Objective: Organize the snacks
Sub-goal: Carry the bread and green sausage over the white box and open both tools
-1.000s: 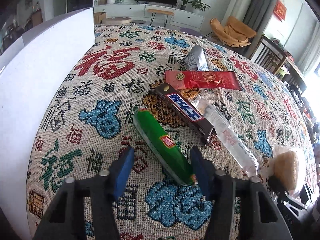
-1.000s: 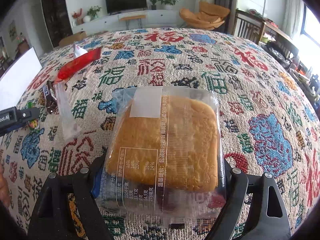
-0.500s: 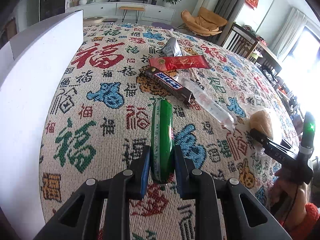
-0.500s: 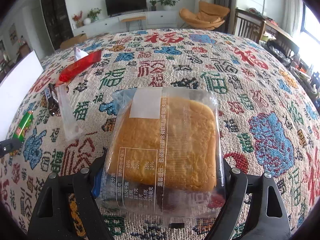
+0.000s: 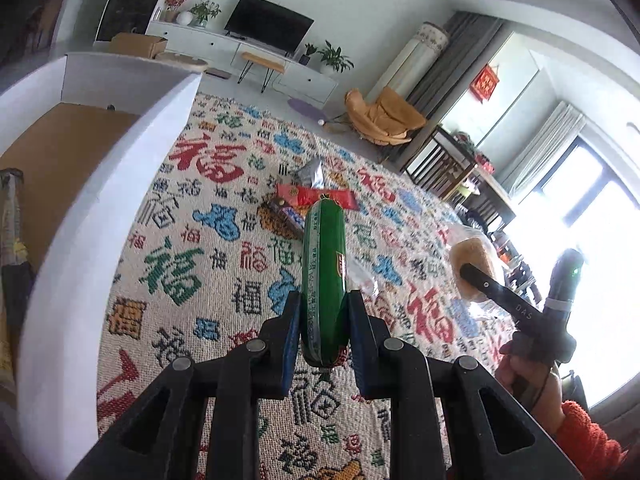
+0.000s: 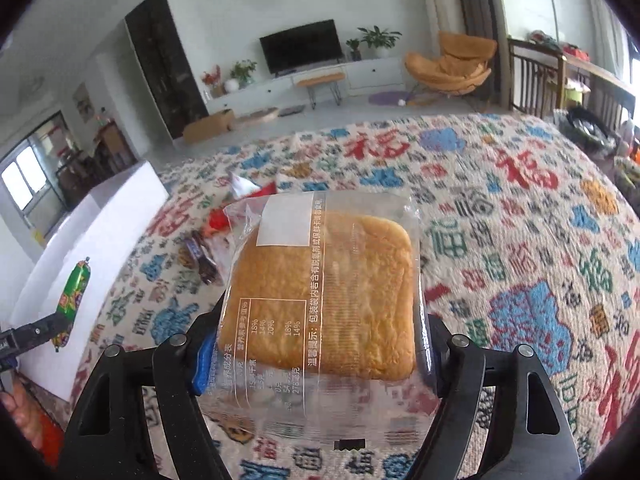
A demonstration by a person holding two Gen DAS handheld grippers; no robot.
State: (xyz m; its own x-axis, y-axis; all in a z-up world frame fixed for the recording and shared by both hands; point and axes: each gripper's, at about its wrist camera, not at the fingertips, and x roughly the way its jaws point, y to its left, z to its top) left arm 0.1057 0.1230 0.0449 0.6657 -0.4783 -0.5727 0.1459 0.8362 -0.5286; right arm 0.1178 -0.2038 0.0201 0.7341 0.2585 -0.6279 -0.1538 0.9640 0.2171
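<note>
My left gripper [image 5: 320, 312] is shut on a green sausage stick [image 5: 323, 268] and holds it up above the patterned tablecloth [image 5: 208, 280], next to the white box [image 5: 120, 176]. My right gripper [image 6: 320, 340] is shut on a clear-wrapped bread slice [image 6: 324, 292], raised above the cloth. The bread [image 5: 474, 268] and right gripper also show in the left wrist view. The sausage [image 6: 74, 292] shows at far left in the right wrist view. A red packet [image 5: 316, 197], a dark chocolate bar [image 5: 286, 214] and a silver pouch [image 5: 312, 170] lie on the cloth.
The white box has a brown floor [image 5: 60, 148] and dark items at its left side [image 5: 12, 240]. A clear packet [image 6: 218, 246] lies by the chocolate bar [image 6: 202, 258]. A TV, chair and shelves stand beyond the table.
My left gripper closed on the green sausage, lifted it off the cloth and moved toward the white box. My right gripper lifted the bread higher.
</note>
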